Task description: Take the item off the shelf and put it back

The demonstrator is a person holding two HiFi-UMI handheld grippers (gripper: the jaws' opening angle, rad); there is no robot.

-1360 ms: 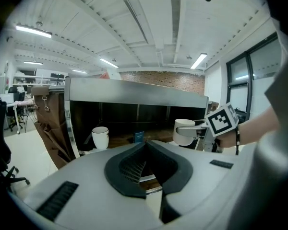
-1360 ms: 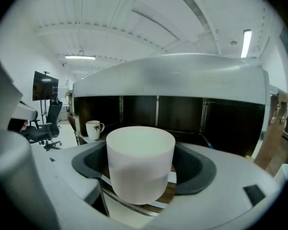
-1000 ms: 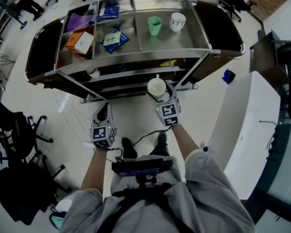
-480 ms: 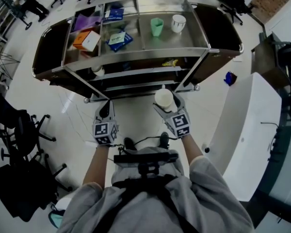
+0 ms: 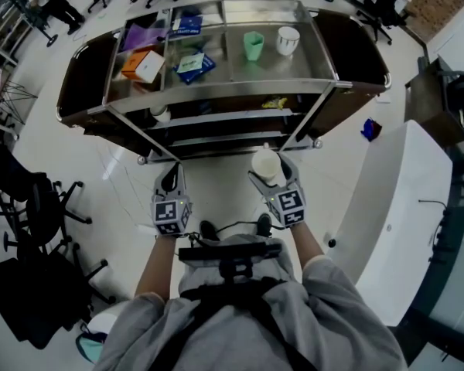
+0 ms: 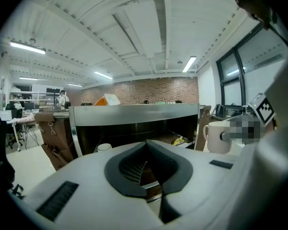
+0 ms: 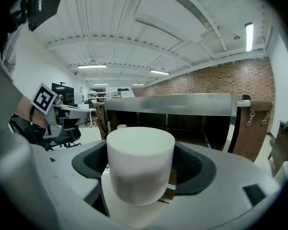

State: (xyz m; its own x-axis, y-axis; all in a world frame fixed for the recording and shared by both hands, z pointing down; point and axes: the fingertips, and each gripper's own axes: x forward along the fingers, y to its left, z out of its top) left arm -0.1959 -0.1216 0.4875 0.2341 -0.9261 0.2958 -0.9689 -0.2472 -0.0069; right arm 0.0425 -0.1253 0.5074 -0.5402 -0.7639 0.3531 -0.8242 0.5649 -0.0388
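Observation:
A plain white mug (image 5: 264, 163) is clamped between the jaws of my right gripper (image 5: 268, 173), held in the air just in front of the steel cart's (image 5: 216, 91) lower shelves. In the right gripper view the mug (image 7: 140, 169) fills the gap between the dark pads (image 7: 196, 169). My left gripper (image 5: 170, 179) hovers level with it on the left, jaws shut with nothing between them. In the left gripper view, the pads (image 6: 129, 169) meet at the tips, and the held mug (image 6: 216, 137) appears at the right.
The cart's top tray holds a green cup (image 5: 253, 45), another white mug (image 5: 288, 40), a blue packet (image 5: 194, 66) and an orange-and-white box (image 5: 141, 64). A small white cup (image 5: 161, 114) and a yellow item (image 5: 274, 101) sit on the middle shelf. A white table (image 5: 387, 207) stands at the right, office chairs (image 5: 31, 215) at the left.
The right gripper, still holding the mug, has drawn back from the cart's shelf and shifted right. The left gripper has barely moved.

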